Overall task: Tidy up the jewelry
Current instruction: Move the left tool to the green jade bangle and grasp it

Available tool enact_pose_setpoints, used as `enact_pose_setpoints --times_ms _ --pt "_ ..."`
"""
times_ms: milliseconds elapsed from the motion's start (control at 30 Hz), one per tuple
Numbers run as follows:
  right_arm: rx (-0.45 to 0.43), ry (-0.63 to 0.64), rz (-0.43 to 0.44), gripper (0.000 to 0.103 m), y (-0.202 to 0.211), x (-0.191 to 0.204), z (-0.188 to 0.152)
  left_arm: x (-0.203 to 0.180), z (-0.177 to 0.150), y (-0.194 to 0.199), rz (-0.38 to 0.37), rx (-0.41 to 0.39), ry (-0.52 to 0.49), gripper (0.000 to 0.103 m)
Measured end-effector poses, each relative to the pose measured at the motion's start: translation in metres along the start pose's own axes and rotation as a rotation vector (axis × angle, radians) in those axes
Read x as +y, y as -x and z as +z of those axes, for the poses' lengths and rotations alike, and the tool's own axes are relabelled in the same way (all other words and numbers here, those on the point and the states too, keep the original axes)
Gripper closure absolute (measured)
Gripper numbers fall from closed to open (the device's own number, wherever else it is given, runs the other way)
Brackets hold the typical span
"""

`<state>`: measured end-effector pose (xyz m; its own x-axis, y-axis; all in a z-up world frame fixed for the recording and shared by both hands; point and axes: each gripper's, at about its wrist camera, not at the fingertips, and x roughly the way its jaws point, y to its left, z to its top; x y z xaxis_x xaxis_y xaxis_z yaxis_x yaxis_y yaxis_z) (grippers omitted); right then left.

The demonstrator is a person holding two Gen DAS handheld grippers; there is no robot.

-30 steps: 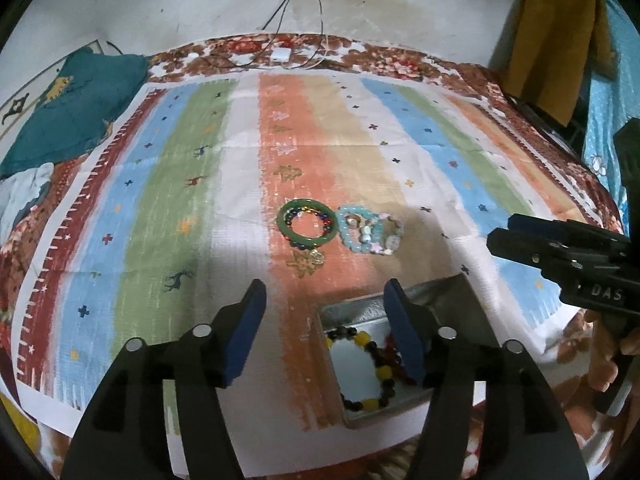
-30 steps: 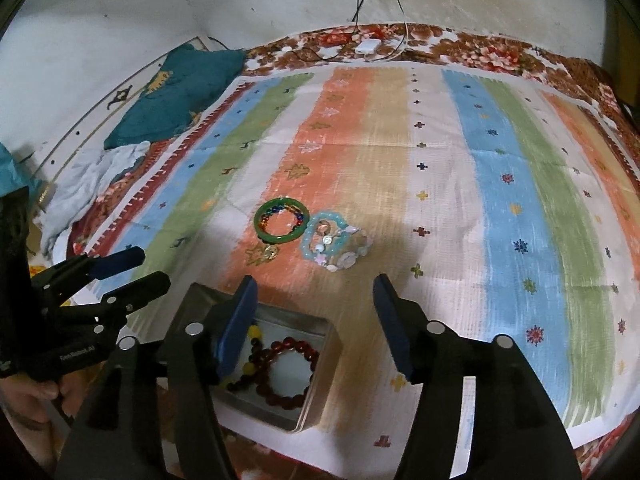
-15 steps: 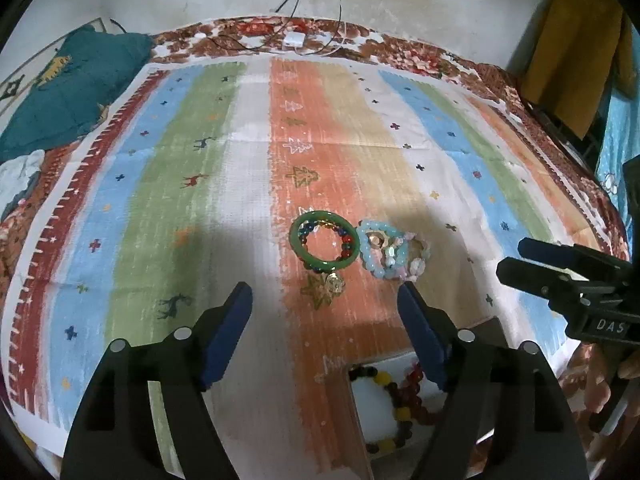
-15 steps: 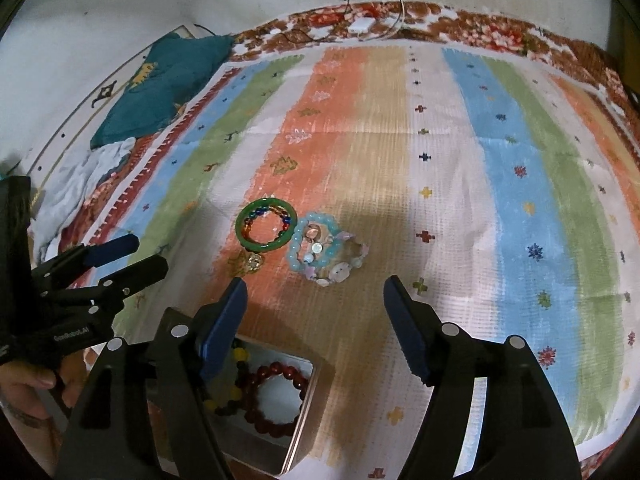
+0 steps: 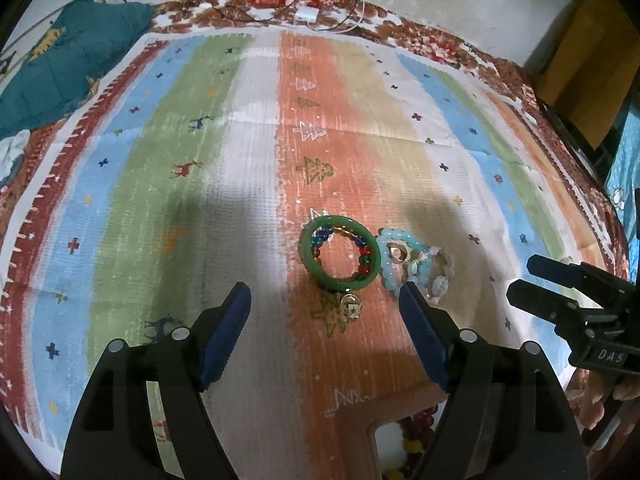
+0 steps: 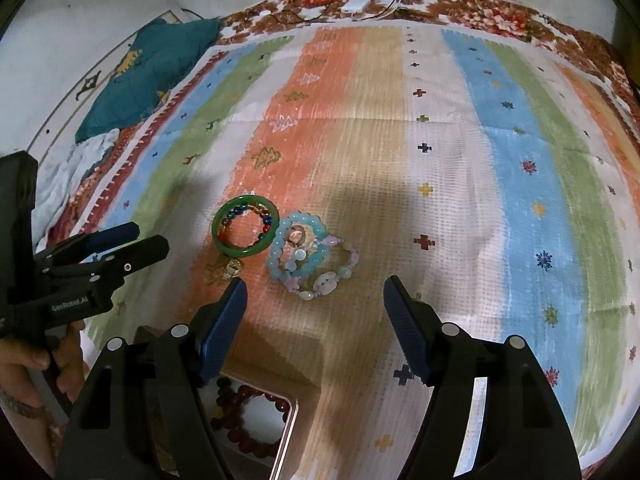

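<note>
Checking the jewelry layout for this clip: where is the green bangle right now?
The green bangle lies flat on the cloth's orange stripe, ringing a multicolored bead bracelet, with the light-blue bead bracelet just right of it in both wrist views.

Bangle (image 5: 339, 254) on cloth (image 5: 248, 184); bead bracelets (image 5: 416, 264) touching bangle's right; small charm (image 5: 351, 305) just before bangle; tin (image 6: 276, 432) with bracelets nearer still, before bangle.

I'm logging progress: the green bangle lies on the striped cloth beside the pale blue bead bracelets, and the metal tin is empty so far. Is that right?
Not quite. The metal tin already holds a dark red bead bracelet, as the right wrist view shows. The green bangle does lie on the striped cloth beside the pale blue bead bracelets.
</note>
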<state>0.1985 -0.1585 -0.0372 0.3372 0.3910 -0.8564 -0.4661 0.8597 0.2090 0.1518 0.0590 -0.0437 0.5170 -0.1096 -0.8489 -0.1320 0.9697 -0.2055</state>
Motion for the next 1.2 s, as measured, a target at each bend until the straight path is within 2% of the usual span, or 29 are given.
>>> enact_pose_setpoints --times_ms 700,800,967,1100,1200 --pt "0.09 -0.022 -0.046 0.032 -0.045 -0.015 0.017 0.011 0.018 -0.045 -0.018 0.092 0.024 0.029" --pt "0.099 -0.02 -0.051 0.032 -0.05 -0.015 0.018 0.011 0.02 -0.051 -0.015 0.104 0.021 0.033" --pt "0.111 -0.001 -0.056 0.032 -0.057 -0.015 0.021 0.014 0.021 -0.061 -0.011 0.128 0.03 0.048" --pt "0.12 0.016 -0.068 0.032 -0.064 -0.014 0.022 0.015 0.022 -0.065 -0.002 0.135 0.031 0.054" --pt "0.128 0.02 -0.07 0.032 -0.068 -0.014 0.022 0.015 0.023 -0.067 0.003 0.14 0.027 0.065"
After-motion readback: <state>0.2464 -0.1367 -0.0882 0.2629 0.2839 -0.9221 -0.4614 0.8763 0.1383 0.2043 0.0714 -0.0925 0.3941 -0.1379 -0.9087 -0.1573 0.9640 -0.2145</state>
